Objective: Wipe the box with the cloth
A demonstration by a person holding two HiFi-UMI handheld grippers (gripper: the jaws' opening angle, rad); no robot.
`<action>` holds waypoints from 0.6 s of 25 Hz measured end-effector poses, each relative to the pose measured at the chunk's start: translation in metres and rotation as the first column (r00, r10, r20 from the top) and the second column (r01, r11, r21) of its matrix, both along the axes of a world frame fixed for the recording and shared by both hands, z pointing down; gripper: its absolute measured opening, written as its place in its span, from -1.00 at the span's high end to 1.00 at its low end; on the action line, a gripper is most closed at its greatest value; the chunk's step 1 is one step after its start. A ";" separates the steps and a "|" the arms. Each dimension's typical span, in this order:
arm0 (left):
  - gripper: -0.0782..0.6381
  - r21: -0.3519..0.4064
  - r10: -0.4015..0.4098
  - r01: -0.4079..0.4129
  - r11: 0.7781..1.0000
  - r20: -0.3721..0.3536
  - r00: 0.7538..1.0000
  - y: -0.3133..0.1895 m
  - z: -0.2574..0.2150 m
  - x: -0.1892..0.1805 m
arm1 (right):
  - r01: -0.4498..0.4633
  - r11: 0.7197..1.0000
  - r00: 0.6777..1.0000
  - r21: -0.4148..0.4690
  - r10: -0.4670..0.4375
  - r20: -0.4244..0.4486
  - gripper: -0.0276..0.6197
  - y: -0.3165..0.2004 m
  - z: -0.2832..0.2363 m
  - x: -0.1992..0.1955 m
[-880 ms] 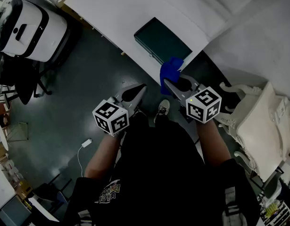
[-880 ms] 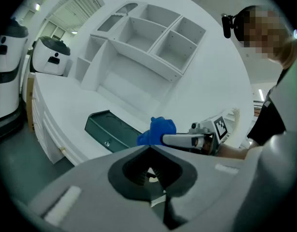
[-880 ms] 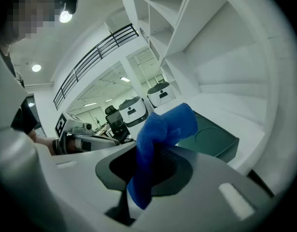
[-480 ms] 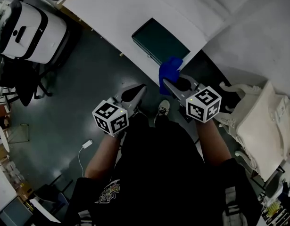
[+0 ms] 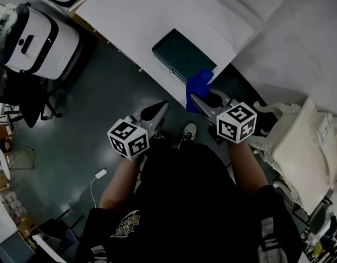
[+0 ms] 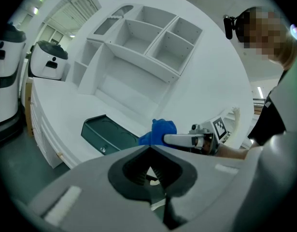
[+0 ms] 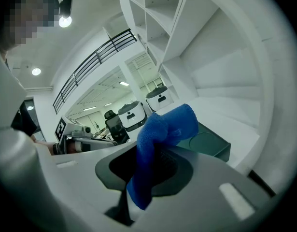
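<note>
The fingers (image 7: 213,178) of the right gripper (image 5: 195,97) pinch a blue cloth (image 7: 160,134), its bunched end raised at the near edge of the white tabletop (image 5: 135,21). The dark green box (image 5: 183,55) lies flat on the tabletop close to that edge, just beyond the cloth. Beside it, the left gripper (image 5: 161,107), fingers pressed together on nothing, hangs over the dark floor (image 5: 91,103). A white machine (image 5: 31,34) stands off the tabletop's left corner.
</note>
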State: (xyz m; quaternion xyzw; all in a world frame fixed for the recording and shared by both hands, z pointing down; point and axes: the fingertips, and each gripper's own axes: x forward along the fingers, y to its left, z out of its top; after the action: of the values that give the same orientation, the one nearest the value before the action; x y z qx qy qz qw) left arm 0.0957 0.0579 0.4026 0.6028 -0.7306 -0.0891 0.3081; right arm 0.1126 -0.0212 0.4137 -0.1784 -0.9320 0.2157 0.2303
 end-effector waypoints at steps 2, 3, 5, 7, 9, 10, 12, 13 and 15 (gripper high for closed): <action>0.78 0.002 -0.007 0.007 1.000 0.009 1.000 -0.001 -0.002 0.000 | -0.001 1.000 1.000 0.000 0.001 0.004 0.62 -0.003 -0.002 0.000; 0.78 0.002 -0.011 0.011 1.000 0.013 1.000 -0.001 -0.003 0.000 | 0.000 1.000 1.000 0.000 0.000 0.005 0.62 -0.004 -0.003 0.001; 0.78 0.003 -0.018 0.018 1.000 0.020 1.000 -0.002 -0.005 0.000 | 0.003 1.000 1.000 -0.001 -0.003 0.007 0.62 -0.005 -0.005 0.001; 0.78 0.006 -0.025 0.025 1.000 0.031 0.999 -0.004 -0.008 0.001 | 0.008 1.000 1.000 0.000 -0.008 0.012 0.63 -0.008 -0.008 0.001; 0.78 0.009 -0.034 0.034 0.999 0.044 0.998 -0.006 -0.011 0.001 | 0.015 1.000 1.000 0.002 -0.015 0.016 0.62 -0.011 -0.010 0.002; 0.78 0.011 -0.039 0.039 0.999 0.050 0.998 -0.006 -0.013 0.001 | 0.019 1.000 1.000 0.002 -0.019 0.018 0.63 -0.013 -0.011 0.002; 0.78 0.013 -0.050 0.050 0.999 0.061 0.997 -0.006 -0.016 0.000 | 0.026 1.000 0.999 0.004 -0.027 0.025 0.63 -0.014 -0.013 0.002; 0.78 0.012 -0.055 0.054 0.998 0.065 0.996 -0.006 -0.017 -0.001 | 0.029 1.000 0.999 0.005 -0.029 0.029 0.63 -0.015 -0.015 0.001; 0.78 0.006 -0.064 0.063 0.998 0.070 0.996 -0.004 -0.017 -0.003 | 0.033 0.999 0.999 0.007 -0.033 0.037 0.63 -0.015 -0.018 0.000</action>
State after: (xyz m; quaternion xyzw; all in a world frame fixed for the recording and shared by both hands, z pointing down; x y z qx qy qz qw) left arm 0.0926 0.0534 0.3859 0.5826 -0.7596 -0.0792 0.2782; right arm 0.1124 -0.0367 0.3960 -0.1972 -0.9336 0.2057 0.2171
